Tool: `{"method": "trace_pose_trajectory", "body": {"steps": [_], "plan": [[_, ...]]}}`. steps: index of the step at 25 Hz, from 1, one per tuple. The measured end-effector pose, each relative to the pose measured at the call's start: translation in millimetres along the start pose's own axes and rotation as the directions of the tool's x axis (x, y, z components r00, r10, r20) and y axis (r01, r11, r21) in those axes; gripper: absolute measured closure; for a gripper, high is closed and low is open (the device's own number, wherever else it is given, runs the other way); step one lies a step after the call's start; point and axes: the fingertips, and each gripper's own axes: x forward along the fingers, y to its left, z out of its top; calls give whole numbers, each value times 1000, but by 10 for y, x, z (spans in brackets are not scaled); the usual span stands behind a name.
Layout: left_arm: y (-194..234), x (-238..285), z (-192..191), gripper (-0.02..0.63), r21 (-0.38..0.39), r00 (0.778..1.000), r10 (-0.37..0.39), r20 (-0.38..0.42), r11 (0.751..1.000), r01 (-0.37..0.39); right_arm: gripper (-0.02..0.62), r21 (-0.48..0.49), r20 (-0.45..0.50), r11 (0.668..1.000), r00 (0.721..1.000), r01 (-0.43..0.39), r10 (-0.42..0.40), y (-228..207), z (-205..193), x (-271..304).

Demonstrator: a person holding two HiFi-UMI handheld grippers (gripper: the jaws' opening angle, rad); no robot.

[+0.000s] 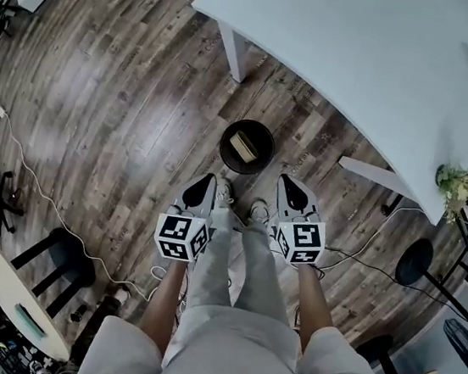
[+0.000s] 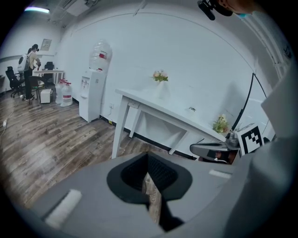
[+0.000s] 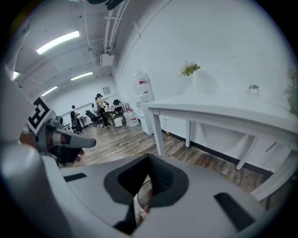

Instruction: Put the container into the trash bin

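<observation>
A round black trash bin (image 1: pixel 225 148) stands on the wood floor just ahead of the person's feet. A tan container (image 1: pixel 243 146) lies inside it. My left gripper (image 1: pixel 209 179) hangs above the floor near the bin's left side, jaws together and empty. My right gripper (image 1: pixel 287 181) is level with it at the bin's right, also shut and empty. In the left gripper view the left gripper (image 2: pixel 148 159) points toward the white table, and the right gripper (image 2: pixel 215 151) shows beside it. In the right gripper view the right gripper's (image 3: pixel 149 160) black pads meet.
A white table (image 1: pixel 362 62) with slanted legs (image 1: pixel 235 49) stands beyond the bin, with a small flower pot (image 1: pixel 454 181) at its edge. A black stool (image 1: pixel 58 257) and a round table (image 1: pixel 7 285) are at the lower left. A cable (image 1: pixel 23 163) runs across the floor. A water dispenser (image 2: pixel 93 88) stands by the wall.
</observation>
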Motion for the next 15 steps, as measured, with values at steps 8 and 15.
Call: {"method": "trace_pose_trajectory", "body": {"steps": [8, 15], "plan": [[-277, -318, 403, 595, 35, 998, 5, 68, 999, -7, 581, -25, 55, 1000, 998, 11, -10, 57, 423, -427], [-523, -640, 708, 595, 67, 992, 10, 125, 998, -18, 581, -43, 73, 999, 997, 24, -21, 77, 602, -886]]}}
